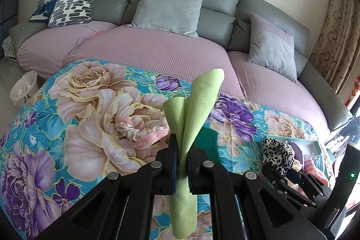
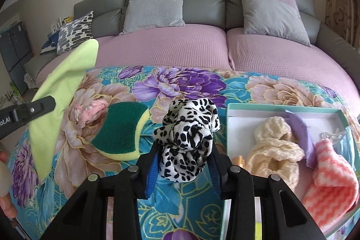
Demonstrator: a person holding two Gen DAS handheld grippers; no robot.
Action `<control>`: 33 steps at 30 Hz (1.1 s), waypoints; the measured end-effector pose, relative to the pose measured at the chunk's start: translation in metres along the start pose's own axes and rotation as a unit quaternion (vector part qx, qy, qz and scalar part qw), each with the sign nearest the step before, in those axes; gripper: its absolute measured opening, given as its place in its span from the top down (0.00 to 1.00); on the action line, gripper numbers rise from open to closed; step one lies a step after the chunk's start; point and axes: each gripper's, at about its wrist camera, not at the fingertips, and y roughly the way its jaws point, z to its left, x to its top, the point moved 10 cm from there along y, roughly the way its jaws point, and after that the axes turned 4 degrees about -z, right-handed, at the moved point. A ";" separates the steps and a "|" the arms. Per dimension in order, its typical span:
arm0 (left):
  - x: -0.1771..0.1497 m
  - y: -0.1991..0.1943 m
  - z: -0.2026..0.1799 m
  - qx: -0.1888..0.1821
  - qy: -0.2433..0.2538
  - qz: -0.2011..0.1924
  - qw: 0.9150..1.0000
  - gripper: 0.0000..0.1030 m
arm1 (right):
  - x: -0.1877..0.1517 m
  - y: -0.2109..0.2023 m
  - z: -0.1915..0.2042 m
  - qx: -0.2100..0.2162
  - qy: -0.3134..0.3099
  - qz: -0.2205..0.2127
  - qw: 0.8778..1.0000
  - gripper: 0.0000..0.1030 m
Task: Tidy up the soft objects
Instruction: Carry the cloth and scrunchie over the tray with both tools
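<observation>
Our right tool (image 2: 183,163) grips the leopard-print fabric scrunchie (image 2: 187,138), just left of the teal box (image 2: 283,106), so the right hand is nearer. Our left tool (image 1: 181,163) is clamped on the lime-green microfibre cloth (image 1: 195,109), farther left above the floral worktop (image 1: 67,127).

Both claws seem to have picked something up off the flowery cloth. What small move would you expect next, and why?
Probably the right gripper carries the spotted scrunchie sideways over the open box and lets go. It is clamped on the scrunchie, and the box beside it already holds a cream knit piece and a pink cloth. The left gripper, shut on the green cloth, could follow.
</observation>
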 end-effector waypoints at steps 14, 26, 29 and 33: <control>-0.023 0.009 -0.115 -0.060 0.071 0.024 0.995 0.93 | 0.010 -0.047 -0.107 -0.071 0.062 -0.035 0.995 0.60; -0.054 0.015 -0.205 -0.101 0.139 0.043 0.984 0.93 | -0.004 -0.085 -0.206 -0.135 0.124 -0.049 0.982 0.60; -0.056 0.010 -0.223 -0.116 0.150 0.037 0.981 0.93 | -0.005 -0.091 -0.219 -0.142 0.135 -0.054 0.979 0.60; -0.052 -0.002 -0.241 -0.141 0.156 0.017 0.977 0.93 | -0.004 -0.100 -0.227 -0.146 0.142 -0.067 0.977 0.60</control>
